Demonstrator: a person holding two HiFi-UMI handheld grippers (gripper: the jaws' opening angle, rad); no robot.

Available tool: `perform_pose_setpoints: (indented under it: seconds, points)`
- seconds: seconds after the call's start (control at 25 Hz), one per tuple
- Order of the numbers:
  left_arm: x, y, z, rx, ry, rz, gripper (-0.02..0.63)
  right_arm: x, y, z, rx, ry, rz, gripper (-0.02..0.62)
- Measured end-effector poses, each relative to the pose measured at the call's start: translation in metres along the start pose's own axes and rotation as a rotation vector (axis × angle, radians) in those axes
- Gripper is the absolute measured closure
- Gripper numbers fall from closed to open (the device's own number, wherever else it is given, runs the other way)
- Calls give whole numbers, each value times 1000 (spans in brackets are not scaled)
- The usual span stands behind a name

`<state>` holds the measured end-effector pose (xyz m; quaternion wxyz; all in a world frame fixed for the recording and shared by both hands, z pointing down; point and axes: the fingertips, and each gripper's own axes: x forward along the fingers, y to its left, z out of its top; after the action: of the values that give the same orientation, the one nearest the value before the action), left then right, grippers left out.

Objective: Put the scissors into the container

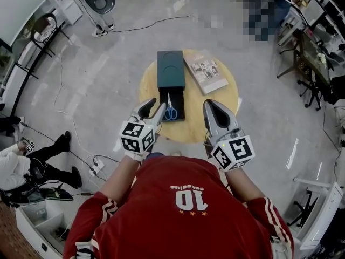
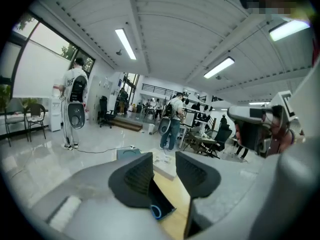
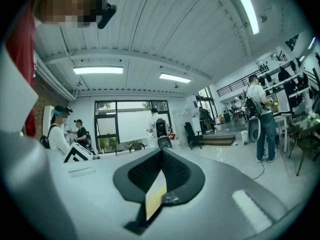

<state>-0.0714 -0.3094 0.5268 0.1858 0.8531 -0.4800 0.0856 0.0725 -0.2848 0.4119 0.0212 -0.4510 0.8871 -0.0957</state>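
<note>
Scissors (image 1: 170, 108) inside black container (image 1: 180, 97) (on round table (image 1: 148, 85))

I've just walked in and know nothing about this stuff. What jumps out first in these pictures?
The round yellow table in front of the person draws the eye first, with blue-handled scissors lying in a black tray that butts against a dark green box. Nearer the person, the left gripper hangs open beside the tray, and the right gripper is shut.

Bright, even light from ceiling strip lights (image 2: 126, 44), strong fisheye bending and dark corners in both gripper views.
</note>
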Motion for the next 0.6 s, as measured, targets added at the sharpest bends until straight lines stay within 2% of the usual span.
perform_pose_setpoints:
  seconds: [0.32, 0.6]
  points:
    - [-36, -22, 67, 94, -161, -12, 456, -2, 2, 19, 8, -29, -25, 606]
    - [-49, -40, 105, 152, -243, -20, 485, -5, 3, 30, 33, -38, -13, 606]
